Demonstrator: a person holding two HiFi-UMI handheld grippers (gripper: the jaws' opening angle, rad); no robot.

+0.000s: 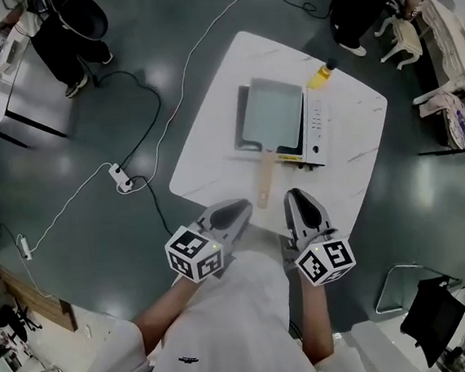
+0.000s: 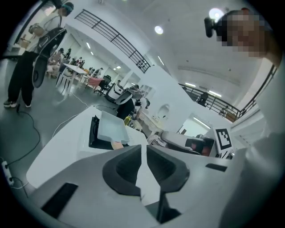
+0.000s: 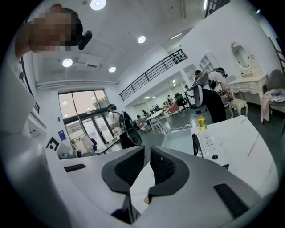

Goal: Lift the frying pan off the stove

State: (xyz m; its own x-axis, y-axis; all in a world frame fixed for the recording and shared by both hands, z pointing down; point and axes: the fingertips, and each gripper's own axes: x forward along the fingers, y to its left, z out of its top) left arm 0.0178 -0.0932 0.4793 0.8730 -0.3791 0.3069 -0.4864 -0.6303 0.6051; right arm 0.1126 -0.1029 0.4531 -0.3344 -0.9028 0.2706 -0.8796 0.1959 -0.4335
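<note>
Zero progress on the actual lift so far, going by what I can see. The rectangular frying pan with the pale grey-blue inside (image 1: 273, 113) sits flat on the white portable stove (image 1: 317, 128) around the middle of the white marble-look counter (image 1: 209, 155). Its light wooden handle (image 1: 265, 182) points at the near edge, straight toward the person.

Left tongs (image 1: 237, 212) and right tongs (image 1: 296, 197) hang at that near edge, one on each side of the handle's end, and neither seems to touch it. Both pairs are pressed together with nothing in them. Each gripper view shows the dark pads (image 2: 124, 167) meeting with only counter behind.

So basically everything is left: open up, grab the handle, raise the pan clear. A small yellow bottle (image 1: 321, 74) stands by the stove's far end, out of the way I reckon.

Writing-wise, nothing readable. The stove has a yellow strip along its front, too small to make out, and the cubes on the tongs only carry black-and-white square markers.
</note>
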